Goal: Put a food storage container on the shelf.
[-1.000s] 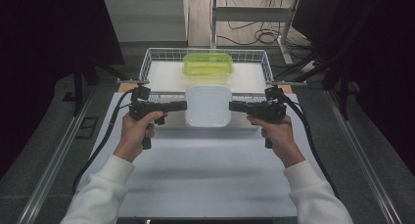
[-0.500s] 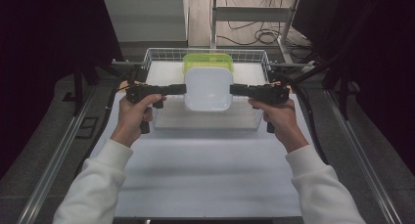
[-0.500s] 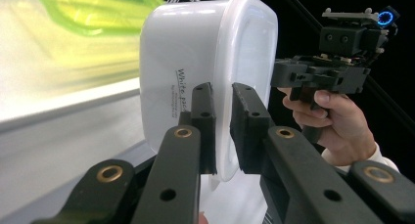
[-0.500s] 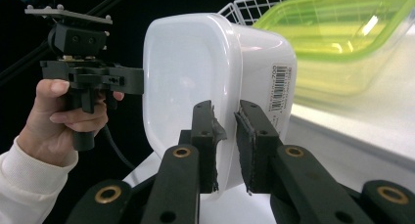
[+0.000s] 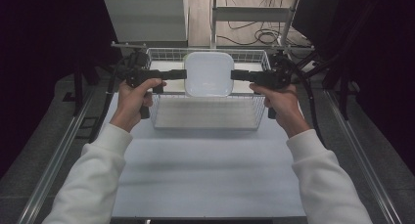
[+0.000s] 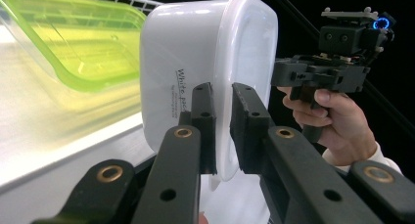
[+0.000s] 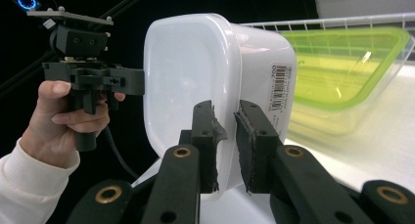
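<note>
- the surface [image 5: 205,175] is a pale sheet running from the person's side to the far end, bare in its near half; it carries the basket at its far end.
- the wire basket [image 5: 205,117] sits far and centred, its near part bare; the open top lets things be lowered in from above.
- the white container [image 5: 208,73] hangs in the air over the far part of the basket, held level with its pale lid side facing up, apparently so it can go straight down.
- the green container [image 6: 73,43] lies in the basket under and beyond the white one, as the gripper views show; the white tub looks lined up to sit on it or beside it, i cannot tell which.
- the left tongs [image 6: 221,121] are narrowed on the white container's left rim, one jaw on the wall and one on the lid side.
- the right tongs [image 7: 226,136] pinch the opposite rim in the same way; a grip on each side likely keeps the wide tub from tipping.
</note>
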